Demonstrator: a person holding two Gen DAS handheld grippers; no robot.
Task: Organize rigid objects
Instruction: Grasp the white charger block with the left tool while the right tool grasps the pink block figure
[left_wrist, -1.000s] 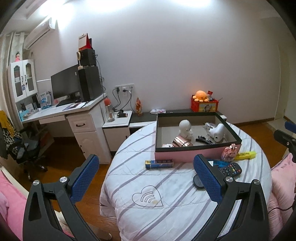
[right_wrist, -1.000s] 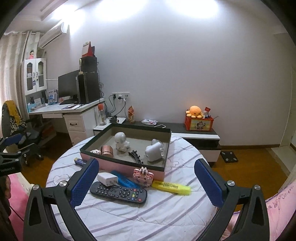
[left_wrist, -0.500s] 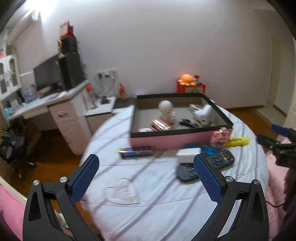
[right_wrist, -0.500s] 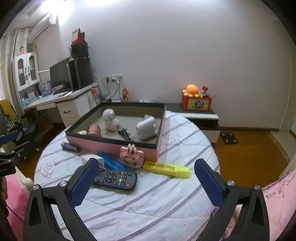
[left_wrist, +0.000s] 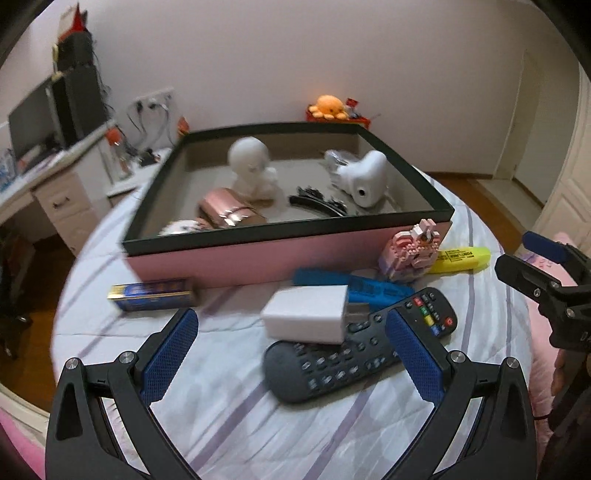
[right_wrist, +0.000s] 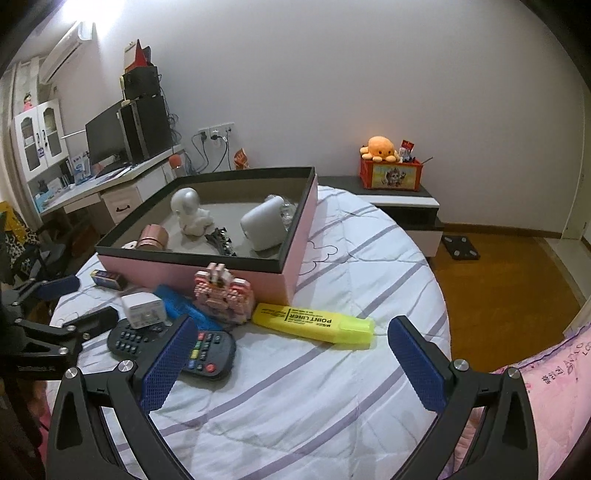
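Left gripper (left_wrist: 291, 354): hovering wide open, empty, over the white charger (left_wrist: 306, 319) lying on the remote (left_wrist: 362, 347).
Right gripper (right_wrist: 295, 356): gaping wide, empty, near the yellow highlighter (right_wrist: 314, 324).
Pink box (left_wrist: 258, 258): sitting just behind the remote.

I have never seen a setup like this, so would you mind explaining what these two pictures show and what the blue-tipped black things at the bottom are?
Those are two handheld grippers, one in each of a person's hands, each carrying a fisheye camera that looks along its fingers. One picture comes from the left gripper, the other from the right gripper. Both are open and hold nothing. They hover over a round table with a striped cloth. On it stands a pink box already holding several items. In front of it lie a black remote with a white charger resting on it, a yellow highlighter, a pink block toy and a small blue box.
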